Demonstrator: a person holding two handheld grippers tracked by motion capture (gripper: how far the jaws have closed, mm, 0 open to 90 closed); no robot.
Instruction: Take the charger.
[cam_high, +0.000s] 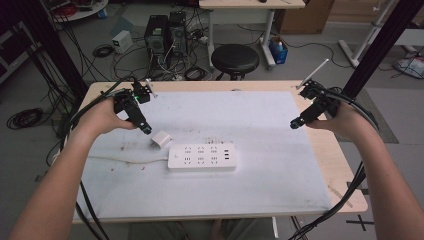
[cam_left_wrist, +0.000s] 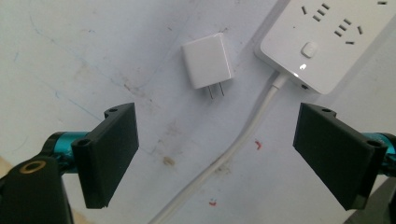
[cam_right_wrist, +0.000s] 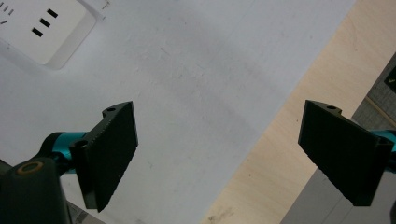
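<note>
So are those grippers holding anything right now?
No. Both the left gripper and right gripper are open and empty; the white charger lies untouched on the table.

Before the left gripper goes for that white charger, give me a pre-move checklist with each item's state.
1. Left gripper open wide with nothing between the jaws: ok.
2. Charger lying free on the white mat, apart from the power strip: ok.
3. Charger prongs exposed, pointing toward the gripper: ok.
4. Strip's cable clear of the approach: not ok, it runs between the jaws.
5. Right gripper open, off near the mat's edge: ok.
6. Strip powered: ok, its indicator glows.
</note>
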